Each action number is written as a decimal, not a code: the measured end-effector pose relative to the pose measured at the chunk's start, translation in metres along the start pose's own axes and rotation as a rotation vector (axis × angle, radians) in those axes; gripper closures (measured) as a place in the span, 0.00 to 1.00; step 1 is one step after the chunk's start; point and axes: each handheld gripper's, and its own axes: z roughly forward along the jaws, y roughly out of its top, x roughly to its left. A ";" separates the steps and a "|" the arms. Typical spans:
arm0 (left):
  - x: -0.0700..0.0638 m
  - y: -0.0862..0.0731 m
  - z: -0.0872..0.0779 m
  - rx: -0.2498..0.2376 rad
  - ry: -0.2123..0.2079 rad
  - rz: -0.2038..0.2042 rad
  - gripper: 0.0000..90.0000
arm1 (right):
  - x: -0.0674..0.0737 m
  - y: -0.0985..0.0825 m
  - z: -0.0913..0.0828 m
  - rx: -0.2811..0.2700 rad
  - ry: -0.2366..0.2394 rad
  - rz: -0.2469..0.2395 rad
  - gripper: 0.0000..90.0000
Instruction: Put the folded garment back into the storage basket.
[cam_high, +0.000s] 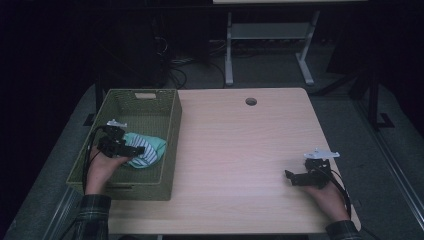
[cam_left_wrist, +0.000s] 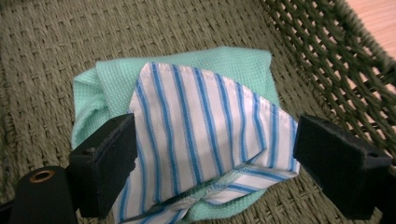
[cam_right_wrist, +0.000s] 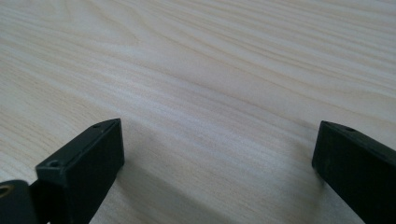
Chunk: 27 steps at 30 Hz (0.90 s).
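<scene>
Over at the left, the woven basket (cam_high: 170, 145) sits on the table's (cam_high: 240, 150) left edge, and the folded cloth bundle (cam_high: 146, 149), mint green with a blue-and-white striped piece on top, lies on the basket floor near its right wall. The left gripper (cam_high: 131, 149) hangs just above that bundle with its 2 jaws spread wide; in the left gripper view the striped cloth (cam_left_wrist: 205, 126) sits between the pads, which flank it without pinching, so the bundle looks released rather than held. The main risk here is a snag: a loose striped corner lies close to the jaw at the left of that view, and lifting straight away could drag the fold open or pull the top piece off the green one. Tilting the hand on the way out could also knock the jaws against the basket wall, which stands close by. Moving right, the bare wooden tabletop shows 1 cable hole (cam_high: 251, 101) near its far edge. At the far right, the right gripper (cam_high: 292, 177) rests low over the table, jaws apart and gripping nothing, well away from the basket.
</scene>
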 end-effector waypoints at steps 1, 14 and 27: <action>0.000 0.001 -0.002 -0.005 -0.004 0.000 0.14 | 0.000 0.000 0.000 0.000 -0.001 0.002 0.02; -0.015 0.018 -0.027 -0.088 -0.057 0.008 0.15 | 0.001 0.000 0.000 -0.001 -0.002 0.007 0.02; -0.040 0.038 -0.042 -0.140 -0.090 0.044 0.16 | 0.000 0.000 0.000 -0.001 -0.002 0.005 0.02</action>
